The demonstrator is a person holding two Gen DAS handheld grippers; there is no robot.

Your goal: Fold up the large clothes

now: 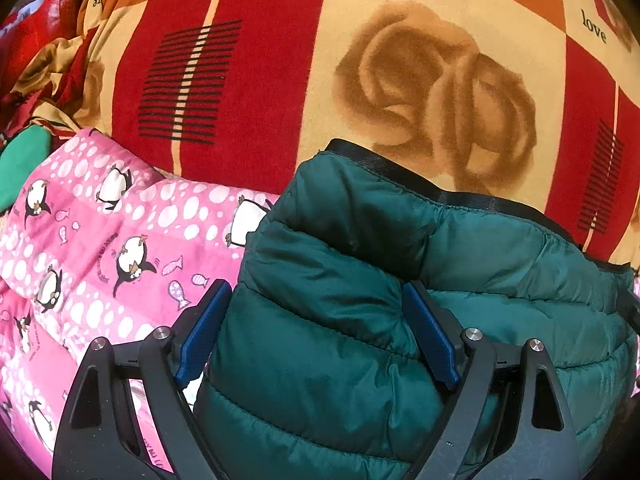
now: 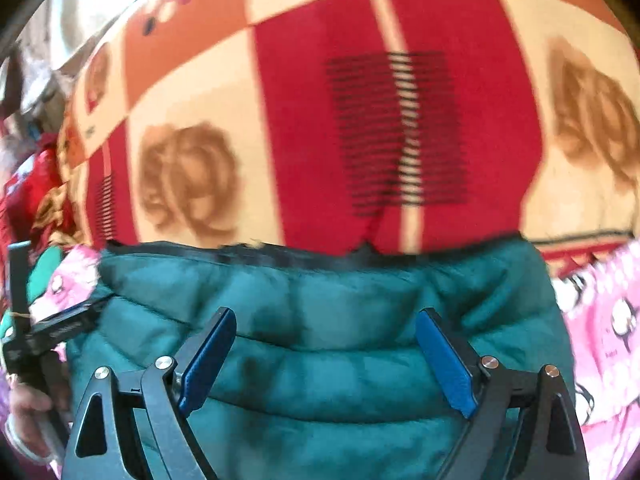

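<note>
A dark green quilted puffer jacket (image 1: 400,264) with a black hem edge lies folded on the bed. It also fills the lower half of the right wrist view (image 2: 320,300), which is blurred. My left gripper (image 1: 316,292) is open, its blue-padded fingers (image 1: 204,320) standing wide on either side of a puffy fold at the jacket's left end. My right gripper (image 2: 326,320) is open too, hovering just over the jacket's quilted surface. The left gripper's body shows at the left edge of the right wrist view (image 2: 60,328), held by a hand.
A red, cream and orange blanket with rose prints (image 1: 432,92) covers the bed beyond the jacket. A pink penguin-print quilt (image 1: 100,248) lies under and left of the jacket, and shows at the right too (image 2: 608,320). Crumpled red and gold cloth (image 1: 44,60) is piled far left.
</note>
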